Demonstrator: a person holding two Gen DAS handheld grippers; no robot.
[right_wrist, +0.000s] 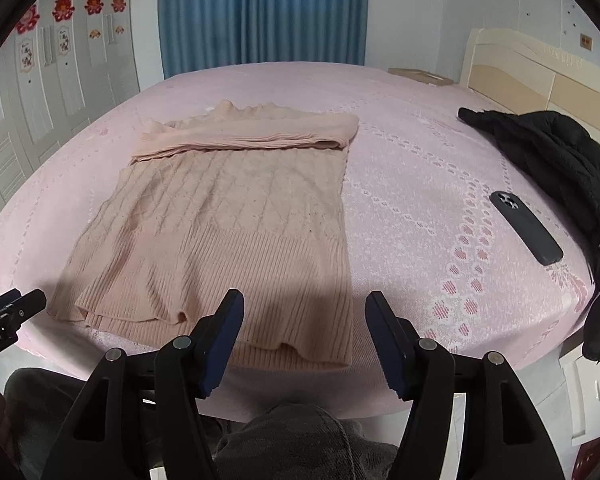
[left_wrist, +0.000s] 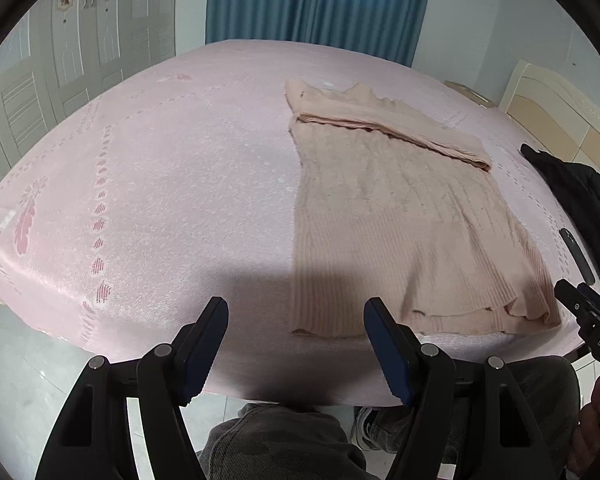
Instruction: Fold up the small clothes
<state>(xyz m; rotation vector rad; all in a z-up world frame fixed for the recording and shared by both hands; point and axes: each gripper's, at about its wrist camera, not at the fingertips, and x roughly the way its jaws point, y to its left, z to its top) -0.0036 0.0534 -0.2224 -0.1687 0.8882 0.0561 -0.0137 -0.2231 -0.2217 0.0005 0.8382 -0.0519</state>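
Observation:
A pale pink knitted sweater [left_wrist: 384, 216] lies flat on the pink bed, its sleeves folded across the chest; its ribbed hem is at the bed's near edge. It also shows in the right wrist view [right_wrist: 236, 216]. My left gripper [left_wrist: 296, 308] is open and empty, held just off the bed's near edge by the hem's left corner. My right gripper [right_wrist: 304, 302] is open and empty, above the hem's right corner. The right gripper's tip shows at the left wrist view's right edge [left_wrist: 588, 312].
The bed [left_wrist: 160, 184] has a pink patterned cover. A black jacket [right_wrist: 560, 160] and a dark phone [right_wrist: 526, 228] lie on its right side. White wardrobe at left, blue curtain behind, headboard at right. My legs are below the bed's edge.

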